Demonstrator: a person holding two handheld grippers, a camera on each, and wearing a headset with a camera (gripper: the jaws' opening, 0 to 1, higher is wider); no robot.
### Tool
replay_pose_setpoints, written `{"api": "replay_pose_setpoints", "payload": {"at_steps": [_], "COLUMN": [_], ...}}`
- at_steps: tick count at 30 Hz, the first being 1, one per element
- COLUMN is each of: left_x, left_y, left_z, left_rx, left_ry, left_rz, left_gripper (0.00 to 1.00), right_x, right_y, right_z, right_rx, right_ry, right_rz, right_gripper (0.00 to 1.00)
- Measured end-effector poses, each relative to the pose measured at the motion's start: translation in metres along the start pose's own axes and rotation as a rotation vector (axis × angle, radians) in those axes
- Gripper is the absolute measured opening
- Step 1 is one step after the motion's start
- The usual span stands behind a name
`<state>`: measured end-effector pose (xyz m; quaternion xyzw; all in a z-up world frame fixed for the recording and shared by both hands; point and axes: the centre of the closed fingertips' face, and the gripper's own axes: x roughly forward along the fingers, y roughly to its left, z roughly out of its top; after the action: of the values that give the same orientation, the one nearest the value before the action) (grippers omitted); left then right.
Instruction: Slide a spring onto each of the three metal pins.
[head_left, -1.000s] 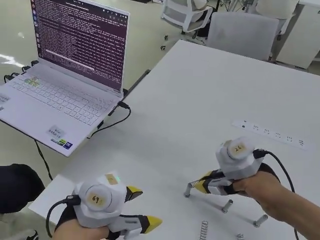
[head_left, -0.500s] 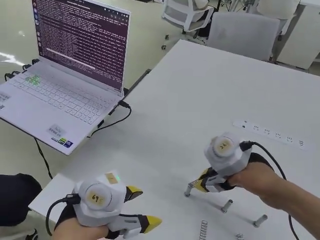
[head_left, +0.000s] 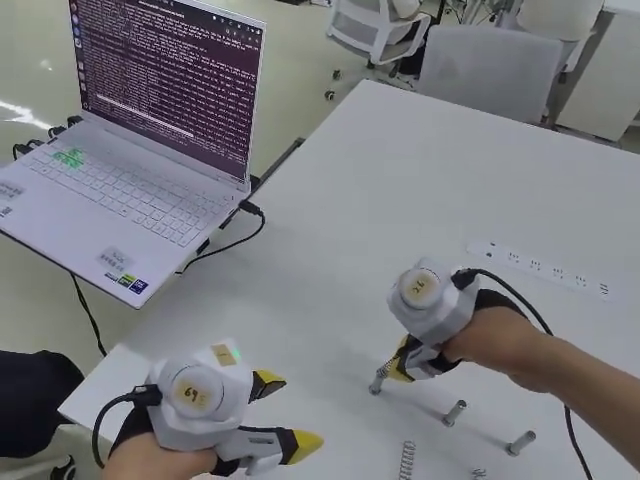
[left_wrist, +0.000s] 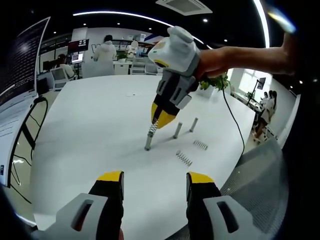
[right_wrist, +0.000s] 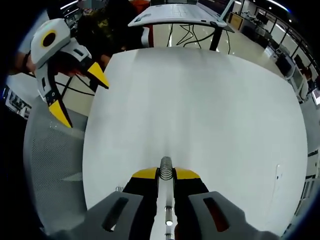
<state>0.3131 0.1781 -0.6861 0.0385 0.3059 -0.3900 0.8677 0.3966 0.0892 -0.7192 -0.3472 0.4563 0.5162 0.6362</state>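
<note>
On the white workbench (head_left: 400, 180), the right gripper (right_wrist: 166, 175), clenched on a small coiled steel spring (left_wrist: 152, 131), holds its long axis nearly in line above the leftmost upright grey metal pin (left_wrist: 148, 145); the left gripper (left_wrist: 156, 177) hovers apart, released.

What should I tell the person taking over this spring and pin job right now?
Right tongs: shut on a spring, held at the top of the first pin, not seated.
Left tongs: open, empty.
The middle pin and far pin stand bare, with two loose springs lying beside them.
Done: no pin finished. Left: seat this spring, then load the other two.
</note>
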Motion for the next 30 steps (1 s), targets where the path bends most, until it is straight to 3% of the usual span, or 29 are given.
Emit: {"api": "replay_pose_setpoints", "payload": {"at_steps": [17, 30], "left_x": [0.0, -0.001], "left_y": [0.0, 0.002], "left_z": [-0.001, 0.001], "left_rx": [-0.006, -0.004], "left_ry": [0.0, -0.002], "left_rz": [0.002, 0.007], "left_gripper": [0.45, 0.46], "right_x": [0.021, 0.04], "right_y": [0.003, -0.002], "right_z": [-0.004, -0.007], "right_rx": [-0.058, -0.052], "right_ry": [0.083, 0.097], "right_rz": [0.017, 0.007], "right_gripper": [0.09, 0.09]}}
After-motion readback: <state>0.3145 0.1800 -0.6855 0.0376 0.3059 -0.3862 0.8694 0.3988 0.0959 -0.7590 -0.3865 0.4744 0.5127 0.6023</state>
